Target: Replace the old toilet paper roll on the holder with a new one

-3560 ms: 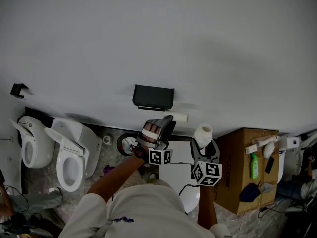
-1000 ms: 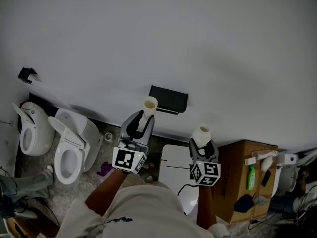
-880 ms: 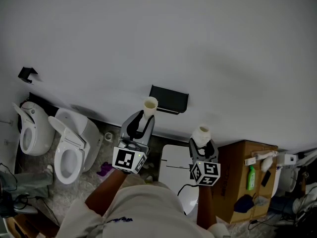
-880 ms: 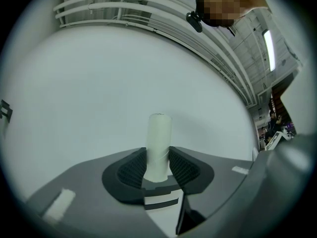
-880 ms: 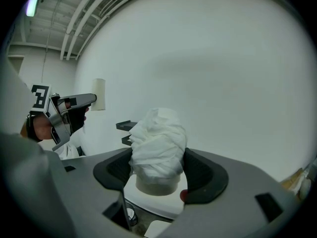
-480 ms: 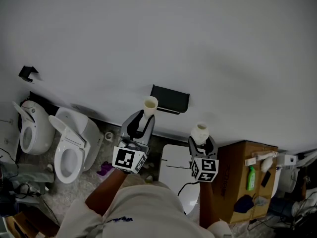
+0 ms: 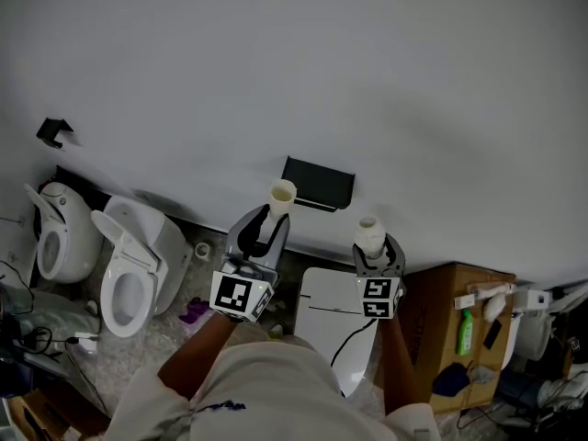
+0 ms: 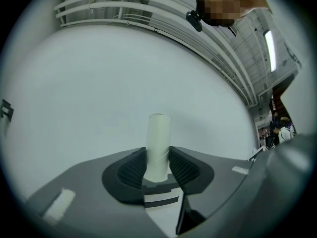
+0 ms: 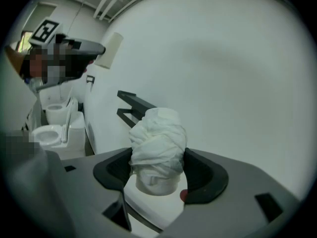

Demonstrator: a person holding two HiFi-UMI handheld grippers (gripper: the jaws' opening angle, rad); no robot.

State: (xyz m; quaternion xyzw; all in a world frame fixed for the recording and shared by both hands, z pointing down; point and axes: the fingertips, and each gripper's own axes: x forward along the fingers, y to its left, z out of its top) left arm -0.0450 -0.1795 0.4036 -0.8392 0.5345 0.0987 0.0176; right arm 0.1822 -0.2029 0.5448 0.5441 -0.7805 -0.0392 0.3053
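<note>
Roll [image 9: 158, 140], white and loosely wrapped, stands on end between the jaws of the right gripper [image 9: 159, 175]. The ribbed pads pinch its lower part from both sides, and its rumpled top sticks out past the fingertips. In the head view the roll [image 7: 368, 232] pokes up from the right gripper [image 7: 372, 251], with the marker cube just below at 6 o'clock. The holder [image 7: 319, 182], a black bracket on the white wall [image 7: 294, 62], lies at 10 o'clock from the roll and apart from it. In the right gripper view the holder [image 9: 134, 105] shows at 11 o'clock behind the roll.

The left gripper [image 8: 158, 161] has its jaws closed on a bare tube [image 8: 159, 140], pale and slim. It is held upright by its lower end, and the rest stands clear above the pads against the wall. In the head view the tube [image 7: 281, 194] sits atop the left gripper [image 7: 266, 219], at 8 o'clock from the holder and just beside its left end. Whether it touches the holder cannot be told.

Two toilets [image 7: 129, 269] stand at 9 o'clock from the left gripper. A box [image 7: 450, 297] stands at 4 o'clock from the right gripper, with a green bottle [image 7: 464, 327] on it. A white fixture [image 7: 322, 306] lies between and below the grippers. The person's light shirt [image 7: 266, 389] fills the frame at 6 o'clock.
</note>
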